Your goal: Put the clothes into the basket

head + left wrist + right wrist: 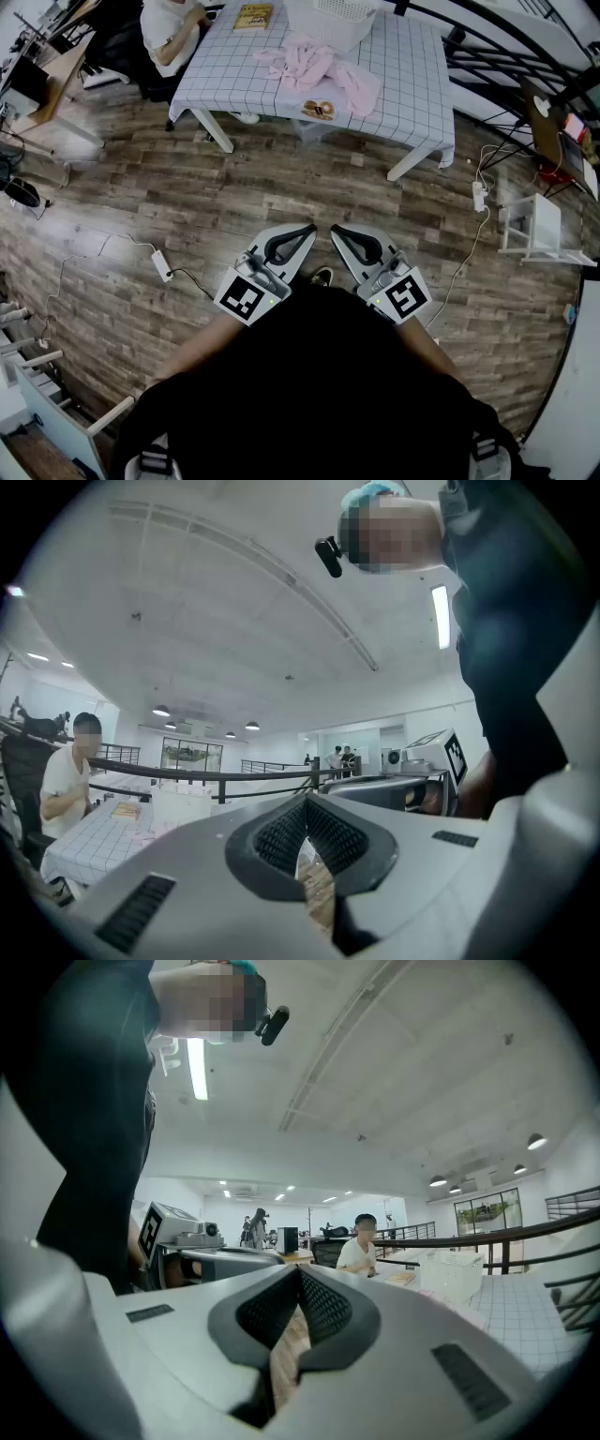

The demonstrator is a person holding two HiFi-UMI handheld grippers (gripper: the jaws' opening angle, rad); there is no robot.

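Observation:
Pink clothes [319,67] lie heaped on a table with a checked cloth [412,84] at the far side of the wooden floor. A white basket [333,17] stands just behind them on the same table. I hold both grippers close to my body, well short of the table. The left gripper [310,229] and the right gripper [335,229] point their tips toward each other, both shut and empty. In the left gripper view the left gripper [307,805] has its jaws met at the tip, with the basket [181,803] far off. The right gripper [300,1276] shows the same, with the basket [455,1274] beyond.
A person [169,33] sits at the table's left corner, near a yellow book [253,16]. A small pack [319,109] lies at the table's front edge. Power strips [162,265] and cables trail on the floor. A white stool [530,230] stands at right, a black railing [506,47] behind.

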